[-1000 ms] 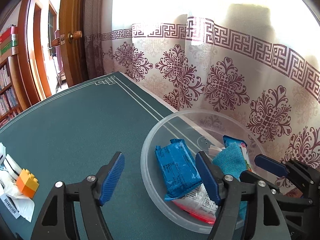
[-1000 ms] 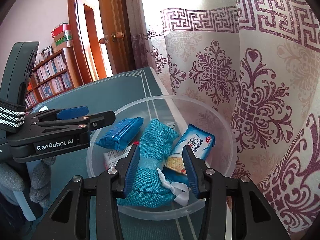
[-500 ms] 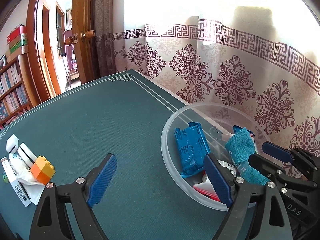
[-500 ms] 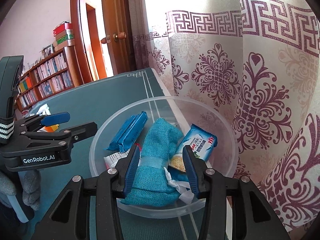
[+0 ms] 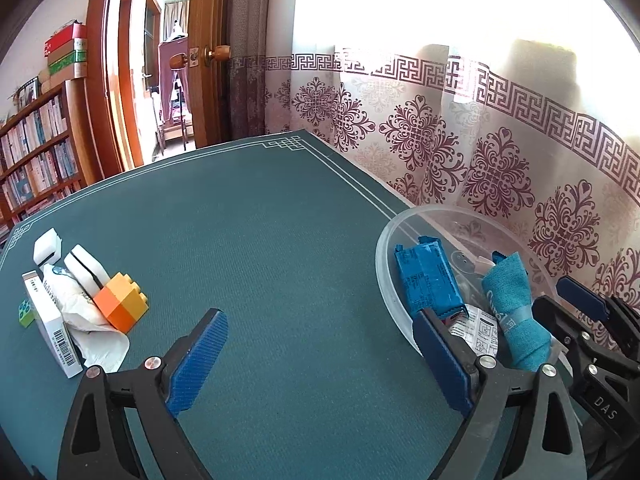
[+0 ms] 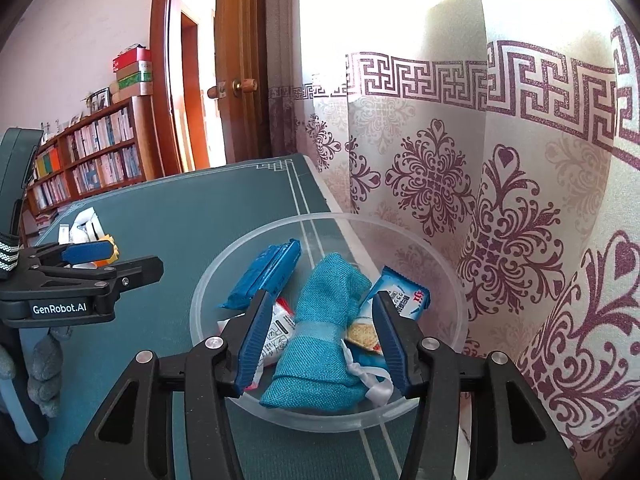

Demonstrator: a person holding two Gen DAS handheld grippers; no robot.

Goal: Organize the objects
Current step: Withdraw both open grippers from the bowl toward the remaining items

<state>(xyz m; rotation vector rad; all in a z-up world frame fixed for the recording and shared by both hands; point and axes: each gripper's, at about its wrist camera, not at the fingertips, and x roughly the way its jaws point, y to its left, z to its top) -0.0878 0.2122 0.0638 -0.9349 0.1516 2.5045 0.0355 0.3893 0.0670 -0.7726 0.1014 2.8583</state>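
Observation:
A clear plastic bowl (image 6: 208, 280) stands at the table's right edge by the curtain. It holds a teal cloth pouch (image 6: 320, 344), a blue snack pack (image 6: 264, 280), a blue-and-white cracker packet (image 6: 400, 300) and a white wrapper. My right gripper (image 6: 320, 344) hovers over the bowl, open, its fingers on either side of the pouch without pinching it. My left gripper (image 5: 316, 360) is open and empty above the bare green table, left of the bowl (image 5: 390, 280). An orange-yellow toy brick (image 5: 122, 304) lies among white packets (image 5: 52, 316) at the far left.
The green table mat (image 5: 260, 240) runs back to a patterned curtain (image 5: 480, 152) on the right. A wooden door (image 5: 208, 60) and a bookshelf (image 5: 36, 152) stand beyond the table. A small green block (image 5: 25, 312) lies beside the white box.
My left gripper has drawn back and swung left, away from the bowl, so the brick pile shows more. My right gripper has stayed over the pouch and opened slightly.

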